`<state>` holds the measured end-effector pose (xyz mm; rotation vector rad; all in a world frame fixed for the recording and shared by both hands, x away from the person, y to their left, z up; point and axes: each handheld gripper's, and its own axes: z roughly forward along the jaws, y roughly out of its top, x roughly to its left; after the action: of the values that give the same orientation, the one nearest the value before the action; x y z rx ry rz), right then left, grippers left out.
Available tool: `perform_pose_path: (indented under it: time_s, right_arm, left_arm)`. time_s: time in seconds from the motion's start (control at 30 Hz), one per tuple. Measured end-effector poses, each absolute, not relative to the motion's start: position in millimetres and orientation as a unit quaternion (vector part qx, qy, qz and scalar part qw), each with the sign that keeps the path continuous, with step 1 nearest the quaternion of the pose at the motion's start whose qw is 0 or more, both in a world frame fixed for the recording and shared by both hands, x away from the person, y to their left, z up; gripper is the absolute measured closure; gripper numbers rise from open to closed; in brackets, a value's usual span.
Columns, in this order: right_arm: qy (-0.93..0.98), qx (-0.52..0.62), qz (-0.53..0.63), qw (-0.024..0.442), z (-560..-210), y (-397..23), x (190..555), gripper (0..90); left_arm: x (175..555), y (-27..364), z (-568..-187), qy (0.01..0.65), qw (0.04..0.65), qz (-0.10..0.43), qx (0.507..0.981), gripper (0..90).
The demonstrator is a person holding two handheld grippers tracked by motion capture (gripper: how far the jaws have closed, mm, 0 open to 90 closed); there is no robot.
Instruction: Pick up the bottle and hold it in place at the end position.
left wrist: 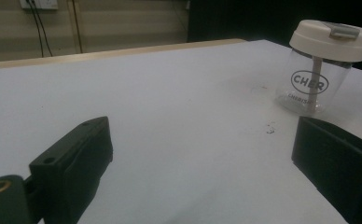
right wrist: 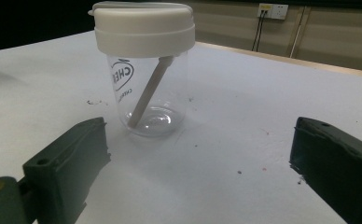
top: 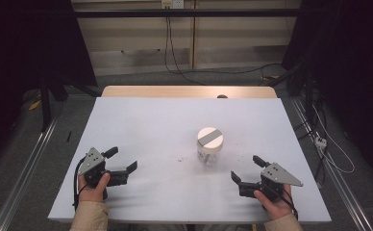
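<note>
1. jar [top: 209, 144] stands upright mid-table, lid on.
2. your right gripper [top: 246, 173] is nearer, jar up-left of it.
3. left gripper [top: 122, 160] and right: both wide open, empty.

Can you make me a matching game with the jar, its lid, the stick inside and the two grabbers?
Things:
1. jar
2. lid
3. stick
4. left gripper and right gripper

Descriptions:
A. white with a grey strip
B. leaning inside the jar
C. clear, standing upright on the table
D. fingers open, holding nothing

Pairs: 1-C, 2-A, 3-B, 4-D
</note>
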<state>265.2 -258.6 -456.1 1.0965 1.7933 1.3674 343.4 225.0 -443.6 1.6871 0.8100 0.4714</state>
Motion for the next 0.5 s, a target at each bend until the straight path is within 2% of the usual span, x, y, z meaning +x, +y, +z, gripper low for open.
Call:
perform_pose_path:
  time_s: [0.5]
  right_arm:
    - [0.688,0.409,0.515,0.307,-455,-250,277,4.1]
  left_arm:
    - [343,226,-443,0.344,0.572,0.2,0.717,4.9]
